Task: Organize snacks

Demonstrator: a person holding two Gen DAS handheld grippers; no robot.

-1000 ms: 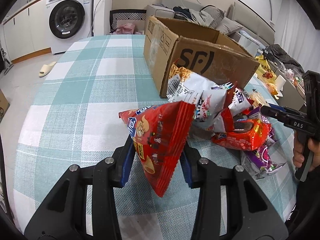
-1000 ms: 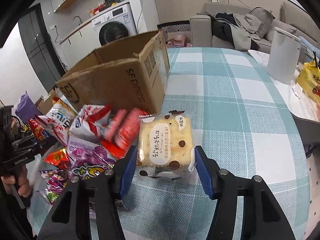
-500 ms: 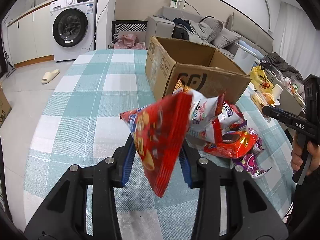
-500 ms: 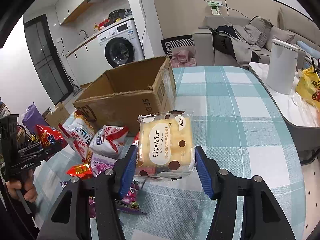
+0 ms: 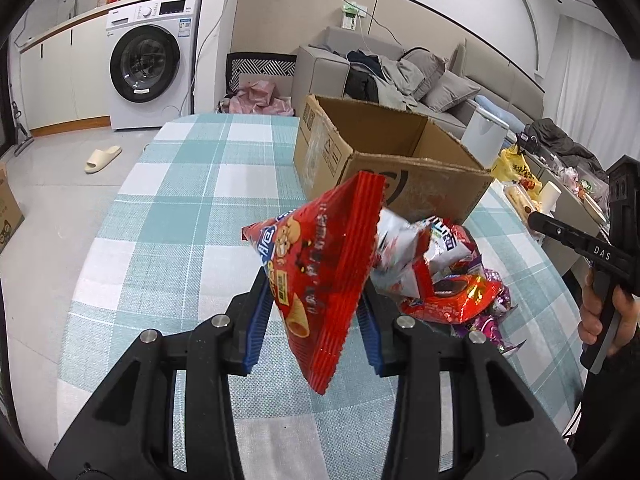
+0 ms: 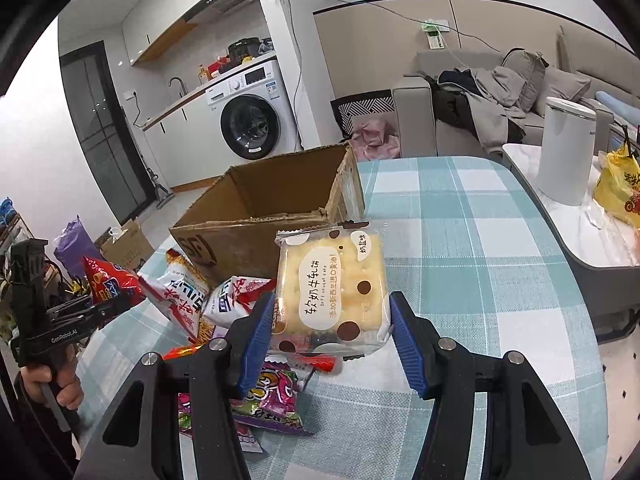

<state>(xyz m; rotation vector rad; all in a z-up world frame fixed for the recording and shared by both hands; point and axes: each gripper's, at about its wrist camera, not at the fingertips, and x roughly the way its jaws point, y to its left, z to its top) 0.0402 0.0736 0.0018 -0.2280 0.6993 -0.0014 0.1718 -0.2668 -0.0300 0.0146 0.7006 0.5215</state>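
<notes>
My left gripper (image 5: pixel 314 322) is shut on a red snack bag (image 5: pixel 320 268), which hangs tilted above the checked tablecloth (image 5: pixel 160 232). Beyond it stands an open cardboard box (image 5: pixel 384 160), empty as far as I see. A heap of snack packets (image 5: pixel 440 272) lies at the box's near corner. My right gripper (image 6: pixel 332 332) is shut on a clear packet of pale biscuits (image 6: pixel 332 284), held above the same heap (image 6: pixel 224 308) with the box (image 6: pixel 272 216) behind it. Each gripper shows in the other's view, gripped by a hand (image 5: pixel 600 316).
A white kettle (image 6: pixel 564 148) and a yellow bag (image 6: pixel 620 188) stand on a side table to the right of the table. A washing machine (image 5: pixel 148 68) and a sofa with clothes (image 5: pixel 392 76) lie beyond. A slipper (image 5: pixel 102 158) is on the floor.
Both grippers have risen with their packets, so the box's open top and more of the room behind now show. The grips have not changed.
</notes>
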